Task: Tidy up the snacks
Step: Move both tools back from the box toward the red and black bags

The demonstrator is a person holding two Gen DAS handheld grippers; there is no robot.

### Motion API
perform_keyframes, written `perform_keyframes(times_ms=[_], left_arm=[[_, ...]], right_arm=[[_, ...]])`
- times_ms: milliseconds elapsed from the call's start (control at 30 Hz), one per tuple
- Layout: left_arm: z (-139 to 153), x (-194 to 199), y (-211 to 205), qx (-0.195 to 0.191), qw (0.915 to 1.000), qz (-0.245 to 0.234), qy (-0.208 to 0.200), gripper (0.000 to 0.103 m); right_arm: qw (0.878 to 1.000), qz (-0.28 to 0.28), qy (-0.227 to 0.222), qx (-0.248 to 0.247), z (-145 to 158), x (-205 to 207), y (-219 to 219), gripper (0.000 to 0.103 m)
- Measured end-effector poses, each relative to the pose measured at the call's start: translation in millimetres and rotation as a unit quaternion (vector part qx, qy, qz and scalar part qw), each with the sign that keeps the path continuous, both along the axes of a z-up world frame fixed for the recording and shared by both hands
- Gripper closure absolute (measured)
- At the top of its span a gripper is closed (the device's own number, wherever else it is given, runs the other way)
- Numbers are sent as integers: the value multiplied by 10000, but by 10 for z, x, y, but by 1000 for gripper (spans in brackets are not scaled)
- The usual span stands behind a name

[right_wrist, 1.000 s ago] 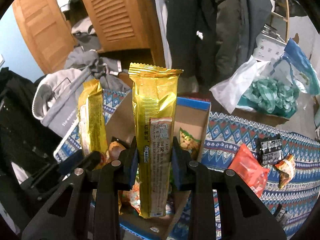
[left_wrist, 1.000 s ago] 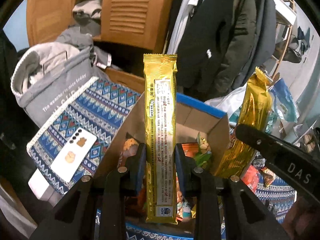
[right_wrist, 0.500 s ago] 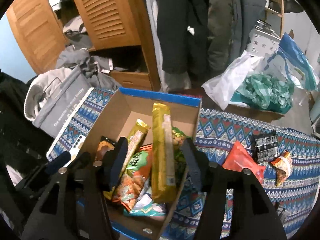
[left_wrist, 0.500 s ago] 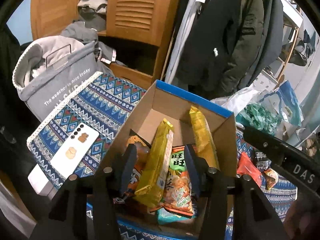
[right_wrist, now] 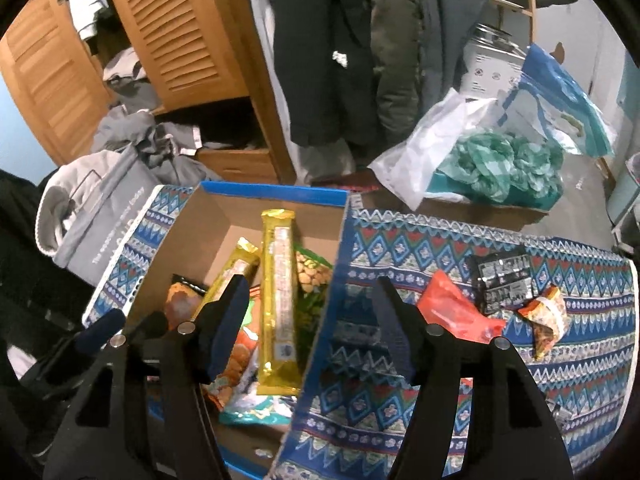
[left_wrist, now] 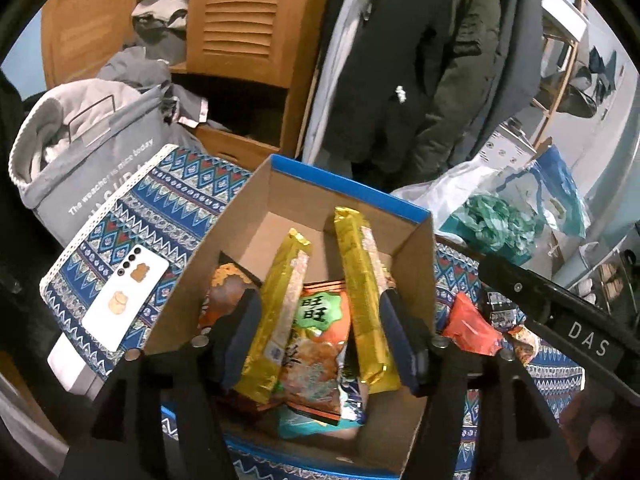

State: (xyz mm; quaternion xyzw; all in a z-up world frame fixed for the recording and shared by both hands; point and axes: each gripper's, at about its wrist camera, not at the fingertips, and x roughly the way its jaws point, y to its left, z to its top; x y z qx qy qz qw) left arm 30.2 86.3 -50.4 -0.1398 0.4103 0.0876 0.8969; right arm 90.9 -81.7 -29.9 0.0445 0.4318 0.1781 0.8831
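Both tongs spread and empty over the snack box

The left tongs (left_wrist: 320,340) hang with jaws wide apart above the open cardboard box (left_wrist: 256,216) – two gold snack bars (left_wrist: 280,312) (left_wrist: 362,292) lean inside it on an orange rice-cracker bag (left_wrist: 318,344), one toward 11 o'clock, the other toward 1 o'clock. The right tongs (right_wrist: 306,328) are likewise spread, gripping nothing, straddling the box's right wall (right_wrist: 320,344). On the patterned bench cloth (right_wrist: 580,344), at 3 o'clock from the box, lie a red packet (right_wrist: 452,308), a black packet (right_wrist: 504,280) and a small orange-red packet (right_wrist: 548,320) – all outside the box. A white phone (left_wrist: 126,298) rests on the cloth at 9 o'clock from the box.
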Motion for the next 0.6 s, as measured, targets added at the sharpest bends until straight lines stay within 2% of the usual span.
perform_keyframes(times_ms=[167,267,600], left_arm=[[-3,49,-183,-23,9999,-143,77,35],[-5,72,-323,-34,9996,-253,115,31],[-82,192,-840,-17,9969,-709,338,30]], right_arm=[[9999,-135,-9,-49,-16,-16,-173,32],[9997,-231,8,-108,-47,-13,-299,32],[9976,-612,169,-264,-216,-1,-824,32]])
